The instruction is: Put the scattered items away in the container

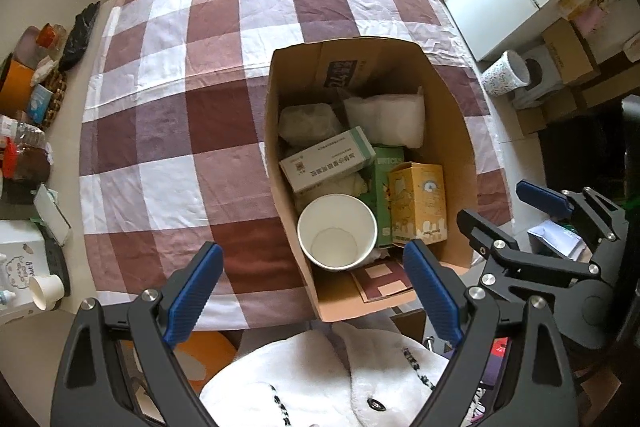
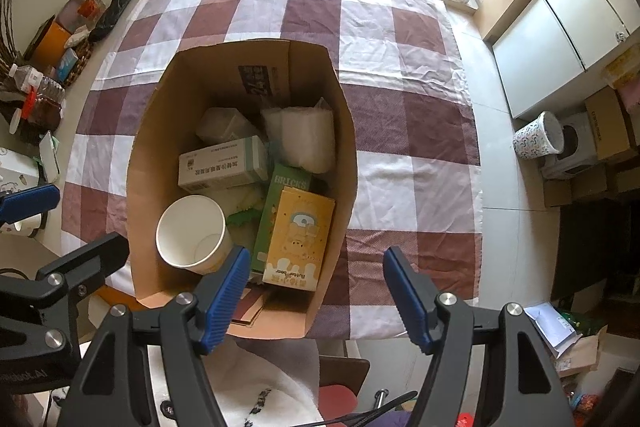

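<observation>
An open cardboard box [image 1: 280,211] [image 2: 144,155] stands on the checked tablecloth near the front edge. Inside lie a white paper cup [image 1: 337,231] [image 2: 191,233], a white-green carton [image 1: 326,158] [image 2: 222,163], a green BRICKS box [image 1: 382,187] [image 2: 282,195], a yellow bear box [image 1: 418,201] [image 2: 298,235] and white plastic packets [image 1: 386,119] [image 2: 304,137]. My left gripper [image 1: 312,279] is open and empty above the box's near edge. My right gripper [image 2: 316,287] is open and empty over the box's near right corner; it also shows in the left wrist view [image 1: 516,203].
The checked tablecloth [image 1: 180,75] [image 2: 400,67] covers the table. Bottles, boxes and a basket [image 1: 28,107] crowd the left side counter. A patterned bin [image 2: 538,139] and cardboard boxes stand on the floor at right. A white garment [image 1: 320,379] lies below the grippers.
</observation>
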{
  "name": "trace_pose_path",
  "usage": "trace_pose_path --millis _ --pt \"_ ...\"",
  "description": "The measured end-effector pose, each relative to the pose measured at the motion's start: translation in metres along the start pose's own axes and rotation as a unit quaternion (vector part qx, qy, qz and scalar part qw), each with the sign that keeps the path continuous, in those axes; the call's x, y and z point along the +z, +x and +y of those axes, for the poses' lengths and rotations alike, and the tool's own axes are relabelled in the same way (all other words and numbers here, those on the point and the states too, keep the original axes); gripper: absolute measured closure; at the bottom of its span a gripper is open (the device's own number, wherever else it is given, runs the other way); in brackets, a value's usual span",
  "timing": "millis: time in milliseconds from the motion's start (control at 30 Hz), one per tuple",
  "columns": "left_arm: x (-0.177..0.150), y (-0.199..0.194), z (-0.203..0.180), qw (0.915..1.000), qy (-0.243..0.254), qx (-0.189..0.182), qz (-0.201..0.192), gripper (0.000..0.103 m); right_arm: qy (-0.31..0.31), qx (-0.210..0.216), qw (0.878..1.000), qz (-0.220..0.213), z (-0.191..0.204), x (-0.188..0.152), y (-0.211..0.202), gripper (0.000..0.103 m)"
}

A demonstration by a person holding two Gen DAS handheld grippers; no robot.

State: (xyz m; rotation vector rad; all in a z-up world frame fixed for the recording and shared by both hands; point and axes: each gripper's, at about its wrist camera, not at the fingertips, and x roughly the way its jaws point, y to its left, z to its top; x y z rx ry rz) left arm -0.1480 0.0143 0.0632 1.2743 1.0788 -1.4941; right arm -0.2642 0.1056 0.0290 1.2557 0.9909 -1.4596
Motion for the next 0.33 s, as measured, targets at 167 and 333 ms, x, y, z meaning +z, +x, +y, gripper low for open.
trace_pose_path --millis 167,333 --pt "-0.0014 -0.0035 0.0001 0.9997 0.003 0.022 -0.012 0.01 0.002 0.007 1.0 0.003 0.0004 -0.001 0.0025 0.032" --pt "0.0001 -0.0046 -0.0038 0.999 0.02 0.037 -0.013 0.01 0.002 0.006 1.0 0.006 -0.0002 -0.0026 0.0049 0.032"
